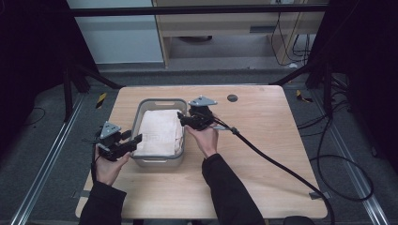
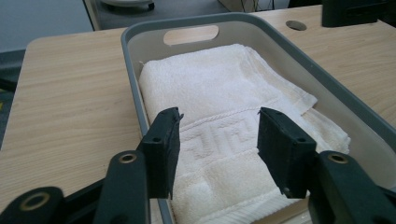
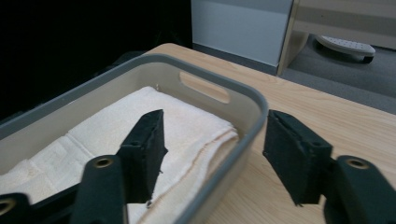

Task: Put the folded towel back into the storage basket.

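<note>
A grey plastic bin (image 1: pixel 159 101) stands on the wooden table with a folded white towel (image 1: pixel 161 131) lying flat inside it. My left gripper (image 1: pixel 137 139) hovers at the bin's near left corner, open. In the left gripper view its jaws (image 2: pixel 218 114) stand apart above the towel (image 2: pixel 210 79) and touch nothing, just inside the bin's rim (image 2: pixel 130 70). My right gripper (image 1: pixel 182 119) is at the bin's right wall, open. In the right gripper view it (image 3: pixel 215 119) straddles the rim (image 3: pixel 254 100), one jaw over the towel (image 3: pixel 116 126) and one outside over the table.
The wooden table (image 1: pixel 263 140) has a round cable hole (image 1: pixel 232 98) behind the bin. The right gripper's thick cable (image 1: pixel 281 166) trails across the table's right half to the floor. Black frame legs and loose floor cables ring the table.
</note>
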